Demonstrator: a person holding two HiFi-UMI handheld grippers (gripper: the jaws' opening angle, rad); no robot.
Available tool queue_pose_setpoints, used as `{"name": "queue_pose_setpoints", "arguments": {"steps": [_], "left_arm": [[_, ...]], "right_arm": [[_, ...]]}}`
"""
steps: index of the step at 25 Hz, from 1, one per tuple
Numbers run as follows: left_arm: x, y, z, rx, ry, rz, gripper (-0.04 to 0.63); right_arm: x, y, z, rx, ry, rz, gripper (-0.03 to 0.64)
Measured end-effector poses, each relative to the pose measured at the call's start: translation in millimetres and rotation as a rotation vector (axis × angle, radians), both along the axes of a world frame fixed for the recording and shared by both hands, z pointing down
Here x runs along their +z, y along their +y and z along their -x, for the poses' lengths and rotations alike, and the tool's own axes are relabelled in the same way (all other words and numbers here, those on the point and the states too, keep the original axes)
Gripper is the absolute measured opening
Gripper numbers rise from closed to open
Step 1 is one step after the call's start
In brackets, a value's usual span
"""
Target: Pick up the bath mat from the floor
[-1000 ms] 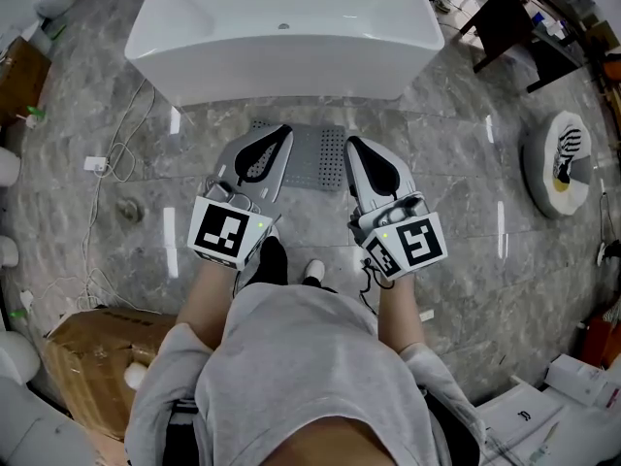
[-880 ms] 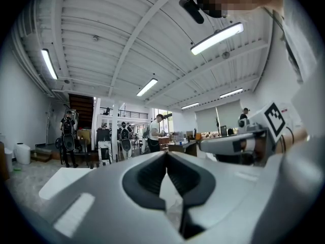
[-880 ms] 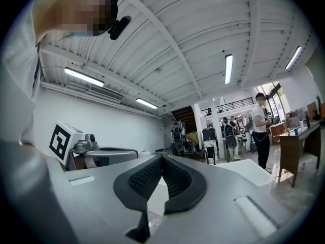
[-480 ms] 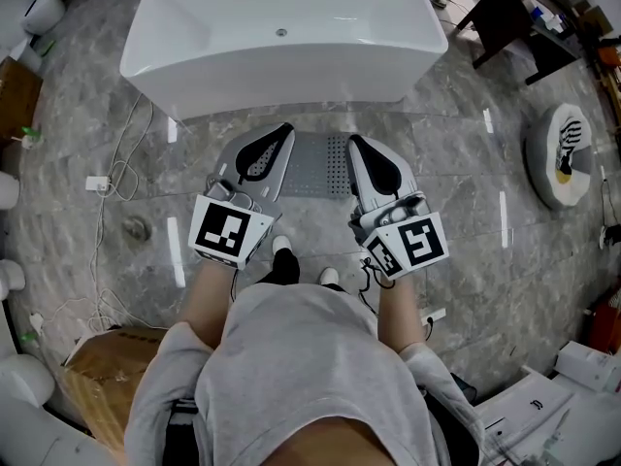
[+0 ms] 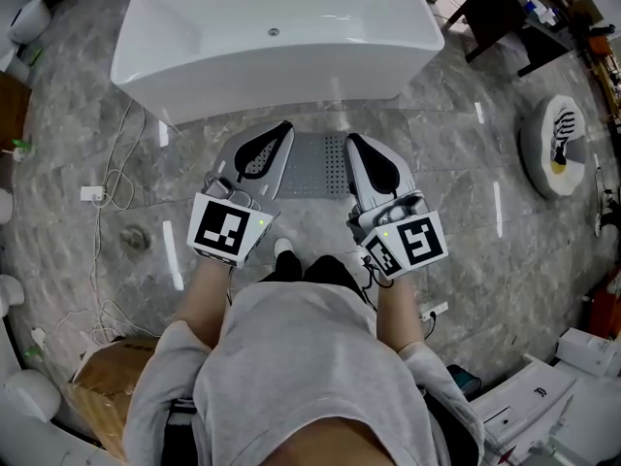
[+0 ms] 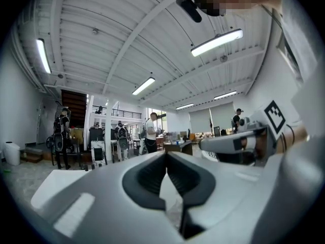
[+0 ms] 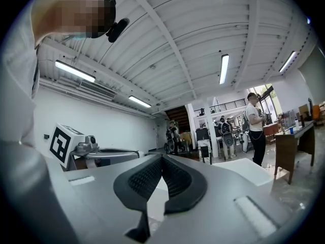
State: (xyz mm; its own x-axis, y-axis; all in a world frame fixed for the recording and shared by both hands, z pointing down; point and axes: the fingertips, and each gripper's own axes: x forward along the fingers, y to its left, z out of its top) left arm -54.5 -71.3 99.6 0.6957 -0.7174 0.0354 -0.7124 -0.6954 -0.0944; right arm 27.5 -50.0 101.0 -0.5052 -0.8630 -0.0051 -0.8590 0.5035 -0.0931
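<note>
While standing by the big white bathtub (image 5: 272, 37), look down at the grey stone floor (image 5: 466, 202) first. Far on the left, mind the thin white cable (image 5: 109, 178) and keep well away from it.

Next, see the left gripper (image 5: 278, 134): held level, up high, fingers squeezed tight together, holding nothing.

Lying flat on the floor just in front of the tub, seen between the two grippers: the square grey rubbery-looking bath mat (image 5: 318, 163) with rows of little holes. Not touched, not lifted yet.

On the right, see the right gripper (image 5: 359, 147): level too, fingers pressed shut, nothing in them.

To do this step well, bend down low and tip both grippers toward the floor. Open both sets of fingers wide before getting close. Aim at the near edge of the mat, one gripper toward each side, so as to lift it evenly. Probably thin and floppy, so slide one finger under the edge. Squeeze firmly, then lift slowly. Watch the feet (image 5: 284, 250) too, near that edge: no stepping on the mat.
</note>
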Motion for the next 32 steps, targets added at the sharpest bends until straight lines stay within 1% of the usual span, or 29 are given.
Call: {"name": "queue_pose_setpoints", "arguments": {"steps": [3,6,12,17,21,26,29,32], "left_arm": [[4.1,-4.1,3.7,-0.002,0.005,0.035,0.002],[5.4,-7.6,2.4,-0.002,0.004,0.024,0.002],[8.9,-18.2,-4.3,-0.017,0.002,0.034,0.002],[10.4,-33.9,-8.6,-0.055,0.006,0.069,0.002],[9.2,-47.6,-17.5,-0.088,0.006,0.053,0.002],[12.0,-62.5,-28.9,-0.134,0.005,0.067,0.002],[12.0,-72.0,-38.4,-0.155,0.001,0.039,0.002],[15.4,-79.1,-45.0,-0.177,-0.011,0.05,0.002]], "right_arm": [[2.6,-4.5,4.6,-0.003,0.001,0.007,0.002],[4.6,-7.4,4.7,-0.008,0.002,0.012,0.002],[8.6,-21.3,-3.5,-0.019,-0.001,0.026,0.002],[6.8,-40.7,-11.1,-0.046,0.001,0.029,0.002],[6.0,-56.0,-23.2,-0.072,0.002,0.029,0.002],[8.5,-75.1,-37.5,-0.111,0.003,0.035,0.002],[11.0,-85.8,-47.5,-0.134,0.005,0.036,0.002],[14.6,-95.6,-54.4,-0.156,-0.001,0.039,0.002]]}}
